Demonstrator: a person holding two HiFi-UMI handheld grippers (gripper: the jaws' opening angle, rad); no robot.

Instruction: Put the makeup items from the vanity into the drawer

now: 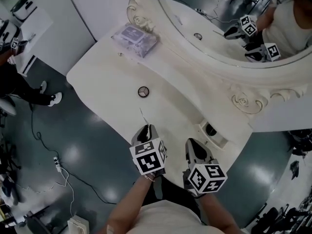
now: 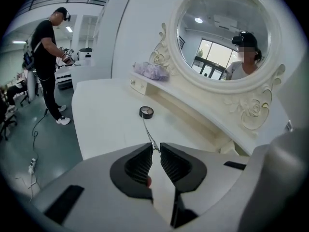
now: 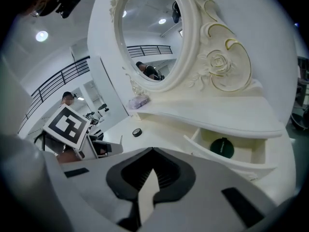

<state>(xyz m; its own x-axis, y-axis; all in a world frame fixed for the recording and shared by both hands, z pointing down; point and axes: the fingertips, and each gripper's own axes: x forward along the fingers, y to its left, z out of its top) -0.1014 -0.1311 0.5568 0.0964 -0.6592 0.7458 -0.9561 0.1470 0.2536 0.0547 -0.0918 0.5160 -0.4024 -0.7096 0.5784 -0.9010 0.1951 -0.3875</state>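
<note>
My left gripper (image 1: pixel 147 129) (image 2: pixel 155 147) is shut on a thin metal makeup tool (image 1: pixel 143 116) (image 2: pixel 148 132), whose slim shaft sticks out ahead of the jaws above the white vanity top (image 1: pixel 107 77). Beyond its tip a small round black compact (image 1: pixel 143 91) (image 2: pixel 146 112) (image 3: pixel 137 132) lies on the top. My right gripper (image 1: pixel 195 147) (image 3: pixel 153 150) is shut and holds nothing. It hovers near the open drawer (image 1: pixel 220 141) (image 3: pixel 227 159), which has a dark green round item (image 1: pixel 211 129) (image 3: pixel 222 148) inside.
A purple wrapped packet (image 1: pixel 135 37) (image 2: pixel 152 70) lies on the raised shelf at the back left, under the ornate oval mirror (image 1: pixel 243 99). A person in black (image 2: pixel 48 57) stands on the floor to the left, where a cable (image 1: pixel 58 165) runs.
</note>
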